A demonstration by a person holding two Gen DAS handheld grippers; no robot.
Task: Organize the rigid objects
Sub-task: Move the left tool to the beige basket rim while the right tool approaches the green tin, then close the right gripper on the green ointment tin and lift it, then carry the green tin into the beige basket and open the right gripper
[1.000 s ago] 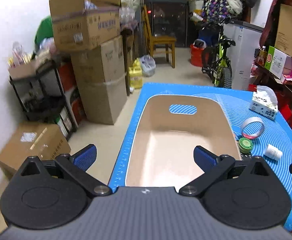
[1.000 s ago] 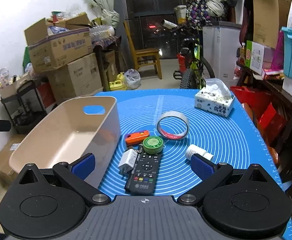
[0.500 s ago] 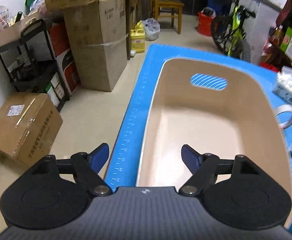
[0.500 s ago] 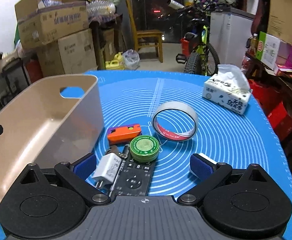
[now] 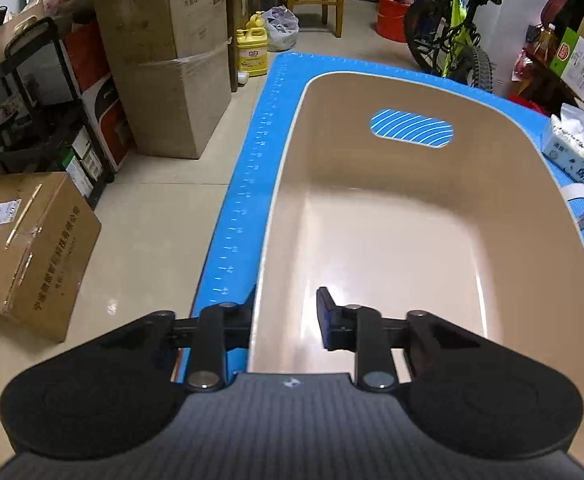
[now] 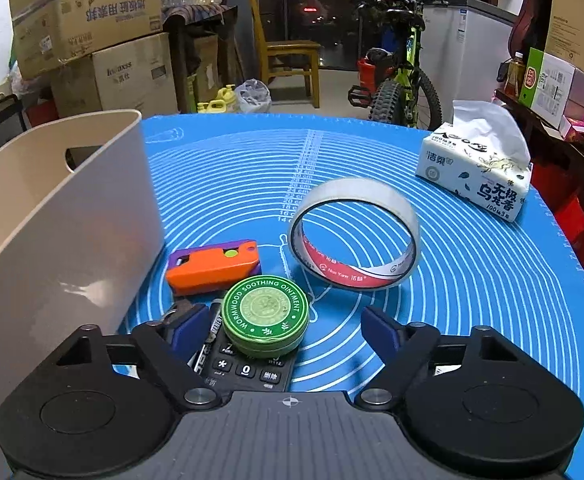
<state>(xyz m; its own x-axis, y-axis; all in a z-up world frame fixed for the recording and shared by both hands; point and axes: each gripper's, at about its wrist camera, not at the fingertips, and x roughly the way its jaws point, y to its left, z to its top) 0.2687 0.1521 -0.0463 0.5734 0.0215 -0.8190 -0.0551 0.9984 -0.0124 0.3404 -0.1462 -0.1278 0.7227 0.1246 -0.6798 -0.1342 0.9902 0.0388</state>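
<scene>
in the left wrist view, the left gripper [image 5: 287, 312] straddled the near left wall of the beige bin [image 5: 492, 184], jaws apart, one finger outside and one inside; contact with the wall could not be told. in the right wrist view, the right gripper [image 6: 279, 326] hovered with jaws released around the green ointment tin [image 6: 265, 316], which sat on a remote control [image 6: 247, 368] beside an orange case [image 6: 211, 266] and a tape roll [image 6: 354, 236] on the blue mat [image 6: 472, 280].

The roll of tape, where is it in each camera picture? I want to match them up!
Left wrist view: the roll of tape peeks in at the far right edge, just past the beige bin's right wall.
Right wrist view: the roll of tape stands on the blue mat in the middle, right of the bin.
Shared landmark: the tissue pack, beyond the tape in both.
</scene>
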